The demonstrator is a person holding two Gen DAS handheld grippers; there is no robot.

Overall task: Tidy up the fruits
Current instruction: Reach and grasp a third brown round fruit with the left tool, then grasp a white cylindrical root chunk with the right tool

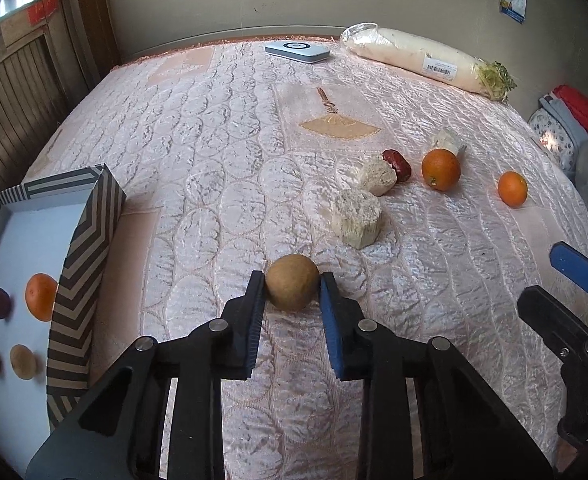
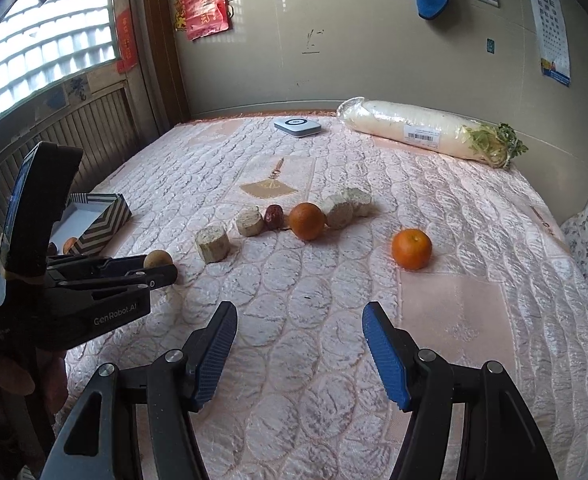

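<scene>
Pink quilted bedspread (image 1: 221,128) fills both views, beige wall behind, window w/ slatted panel at upper left.

Left to right in the left wrist view: striped box (image 1: 81,264) at lower left, already holding a dark red fruit, an orange and two small brown fruits. Lower centre, left gripper (image 1: 291,290) pinches a brown round fruit (image 1: 291,288), both pads touching its sides; fruit rests on the spread. Right of centre: pale cut chunks (image 1: 358,218), a red date (image 1: 397,164), big orange (image 1: 440,169), then small orange (image 1: 512,189) further right. Wrapped white radish (image 1: 422,58) lies at upper right along the wall, flat white device (image 1: 297,51) at top centre. Right gripper's blue pad pokes in at the right edge.

Step in hand, as I read it: grasp of the brown fruit just made, carry to box comes next. Next move needs a lift clear of the spread, swing left over the box wall, release on bare floor beside the others, w/o squeezing harder.

Right wrist view: right gripper (image 2: 300,350) spread, nothing between pads, over bare spread at bottom centre; small orange (image 2: 411,249) nearest ahead, prob. its next target. Only this view shows the left gripper side-on at left & a person's hand under it; box contents show mostly in the left view.
</scene>
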